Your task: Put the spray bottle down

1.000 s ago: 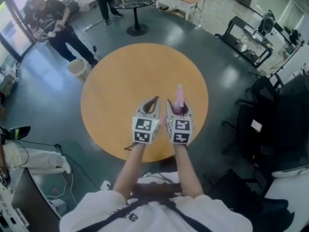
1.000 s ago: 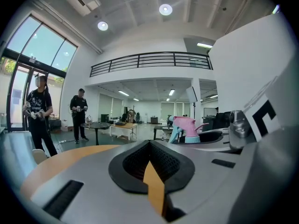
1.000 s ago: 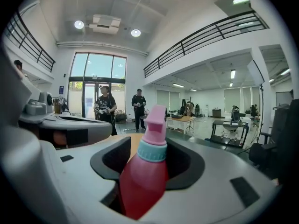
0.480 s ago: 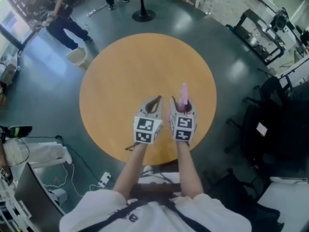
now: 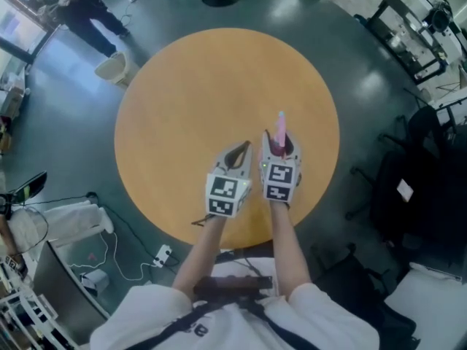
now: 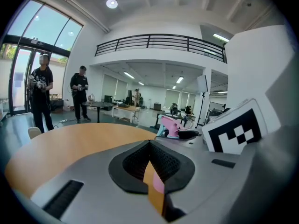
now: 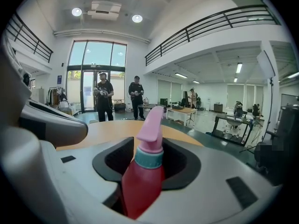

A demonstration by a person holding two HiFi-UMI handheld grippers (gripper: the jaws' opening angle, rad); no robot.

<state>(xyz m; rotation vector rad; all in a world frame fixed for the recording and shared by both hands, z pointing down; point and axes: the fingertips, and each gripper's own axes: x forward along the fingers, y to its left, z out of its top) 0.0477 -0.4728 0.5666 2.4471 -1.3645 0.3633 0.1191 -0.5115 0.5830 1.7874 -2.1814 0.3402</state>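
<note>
A spray bottle (image 7: 142, 181) with a red body, teal collar and pink nozzle (image 5: 280, 126) stands upright between the jaws of my right gripper (image 5: 281, 143). Those jaws are closing on it and hold it over the near right part of the round wooden table (image 5: 190, 86). Whether the bottle's base touches the table is hidden. My left gripper (image 5: 244, 147) hovers just left of it, its jaws together at the tips with nothing in them. In the left gripper view the pink nozzle (image 6: 169, 125) shows to the right, beyond the left gripper (image 6: 150, 143).
The table carries nothing else. People (image 5: 80, 6) stand at the far left beside a white bin (image 5: 109, 68). Black chairs (image 5: 408, 188) crowd the right side. A power strip and cables (image 5: 162, 254) lie on the floor near the left.
Both grippers have sunk toward the table and moved a little farther out over it, side by side. The bottle has stayed in the right gripper.
</note>
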